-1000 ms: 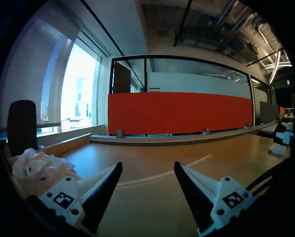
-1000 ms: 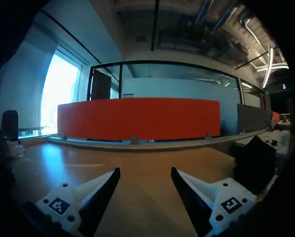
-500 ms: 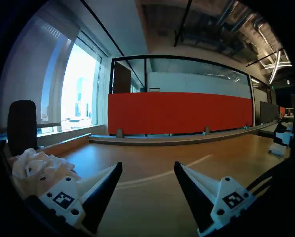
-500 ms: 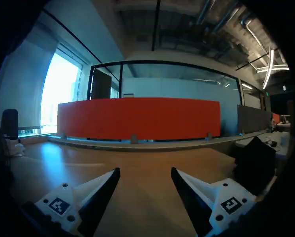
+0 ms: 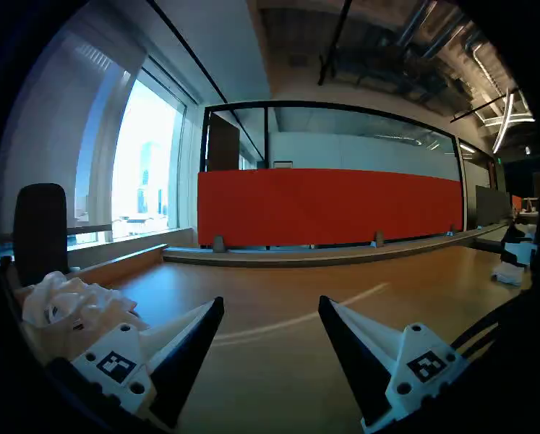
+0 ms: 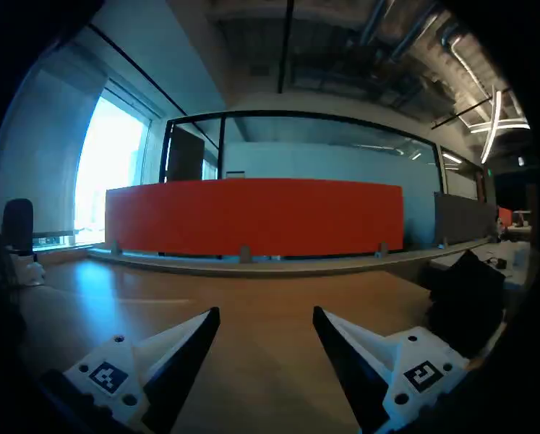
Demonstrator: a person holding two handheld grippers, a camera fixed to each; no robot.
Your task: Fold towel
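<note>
I find the left gripper (image 5: 270,299) held low over the wooden table (image 5: 284,376), its jaws standing wide apart with nothing between them. In the left gripper view the towel (image 5: 67,307) lies as a crumpled, pale heap at the window-side edge of the surface, just beside the outer face of one finger (image 5: 172,347); I cannot tell whether cloth and finger touch. A dark chair back (image 5: 40,231) stands directly behind the heap, against the window (image 5: 143,181). The right gripper (image 6: 266,309) is likewise low over the table (image 6: 270,376), jaws wide and holding nothing. In the right gripper view a small pale bundle (image 6: 30,273) sits at the far window-side edge, too small for me to identify. A black object (image 6: 466,300) rests near the opposite edge, close to the gripper's finger (image 6: 385,365) on that side. A red partition (image 6: 255,217) runs along the far edge of the surface, with glazed walling above it.
</note>
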